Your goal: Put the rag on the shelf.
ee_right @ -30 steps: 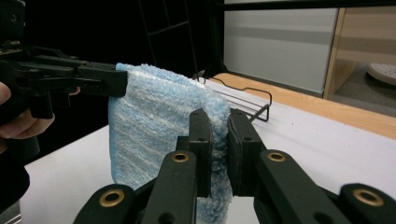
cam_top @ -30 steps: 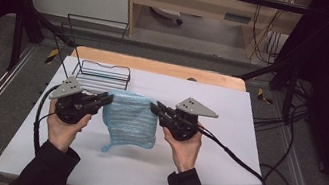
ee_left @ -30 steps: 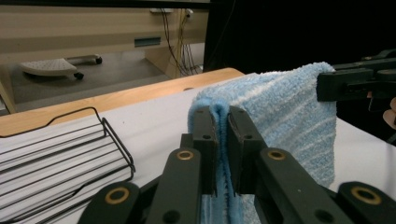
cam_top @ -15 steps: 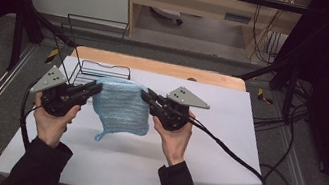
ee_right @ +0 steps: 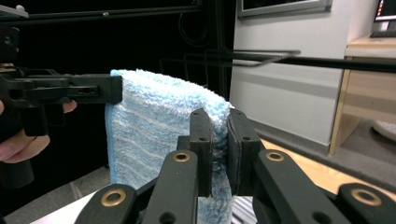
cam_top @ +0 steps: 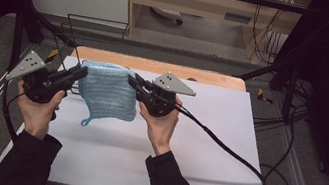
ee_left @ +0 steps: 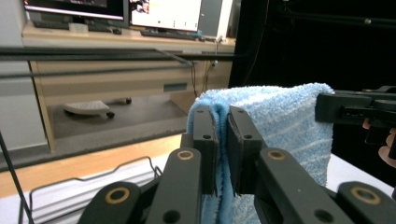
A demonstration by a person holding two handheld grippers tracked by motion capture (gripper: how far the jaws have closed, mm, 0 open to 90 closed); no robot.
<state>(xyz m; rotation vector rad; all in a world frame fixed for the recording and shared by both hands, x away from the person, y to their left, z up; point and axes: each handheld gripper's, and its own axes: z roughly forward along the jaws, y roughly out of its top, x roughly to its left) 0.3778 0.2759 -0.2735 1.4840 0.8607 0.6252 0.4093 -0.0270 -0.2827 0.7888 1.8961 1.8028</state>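
- Nearest the camera, the person's dark sleeves came in from the near edge of the white table (cam_top: 218,182), one hand on each tool; the forearms angled outward, seemingly to keep the cloth spread rather than bunched.
- The left gripper (cam_top: 79,74) sat at the left of the high view, its jaws closed down to the thickness of the cloth and clamped on the towel's upper left corner; in the left gripper view the doubled edge of the fabric ran between the two black jaws (ee_left: 223,140), so the hold looked like a pinch on a fold and not on a single layer.
- The right gripper (cam_top: 133,79) mirrored it to the right, jaws likewise nearly together and gripping the opposite top corner (ee_right: 219,140); two corner holds let the cloth hang flat, which would suit laying it down or draping it.
- The blue towel (cam_top: 108,90) hung between the two tools, lifted off the table, its top edge stretched level and its lower edge dropping toward the white surface; a small loop (cam_top: 86,122) dangled at the lower left corner, near or just brushing the table, I could not tell which.
- Farther off, just behind the left gripper, a black wire rack (cam_top: 64,55) stood at the far left of the table; the towel was held close in front of it, so judging by that, the rack may have been where the cloth was bound.
- Beyond that lay the wooden far edge (cam_top: 156,66) of the table.
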